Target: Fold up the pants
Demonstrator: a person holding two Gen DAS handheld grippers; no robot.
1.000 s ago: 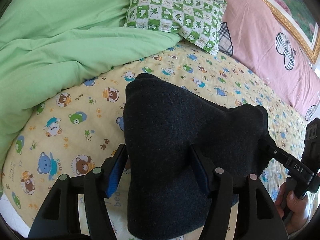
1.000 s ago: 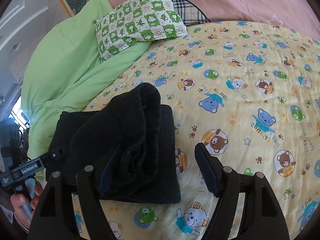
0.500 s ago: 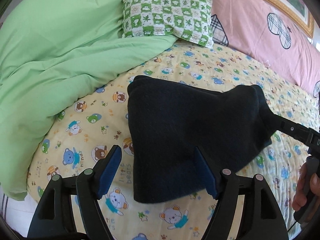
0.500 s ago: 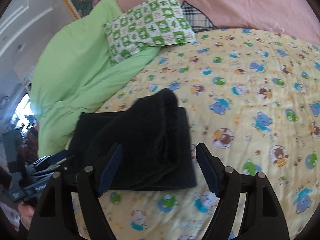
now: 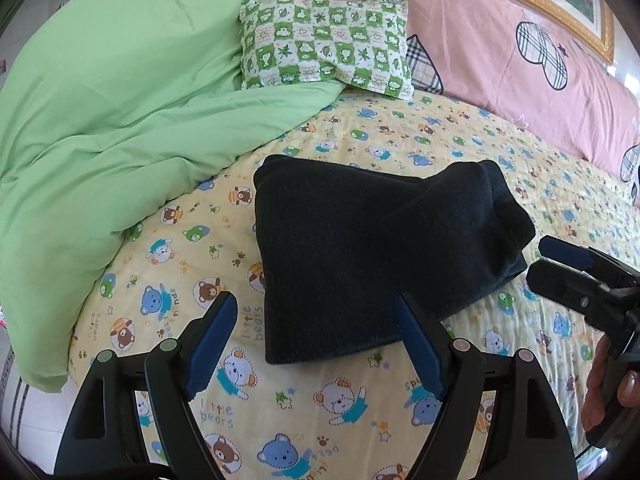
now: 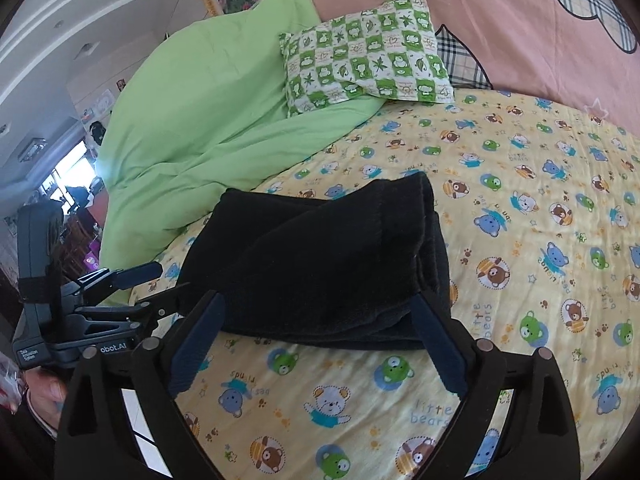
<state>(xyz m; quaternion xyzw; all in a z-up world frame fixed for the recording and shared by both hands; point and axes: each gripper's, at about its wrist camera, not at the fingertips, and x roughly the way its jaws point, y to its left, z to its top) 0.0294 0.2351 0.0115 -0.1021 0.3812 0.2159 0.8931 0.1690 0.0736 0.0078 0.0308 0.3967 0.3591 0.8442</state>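
Observation:
The dark pants (image 5: 360, 248) lie folded into a thick rectangle on the yellow bear-print sheet (image 5: 312, 408); they also show in the right wrist view (image 6: 320, 264). My left gripper (image 5: 316, 336) is open and empty, just short of the pants' near edge. My right gripper (image 6: 320, 336) is open and empty, at the pants' near edge. The right gripper also shows at the right of the left wrist view (image 5: 576, 268), beside the pants. The left gripper also shows at the left of the right wrist view (image 6: 136, 284).
A green duvet (image 5: 120, 120) is heaped at the left. A green checked pillow (image 5: 324, 40) lies behind the pants. A pink cover with plaid hearts (image 5: 500, 52) runs along the back. The bed's edge is at the lower left (image 5: 24, 420).
Both grippers have let go of the pants and pulled back toward me. The pants have dropped flat onto the sheet as a folded stack.

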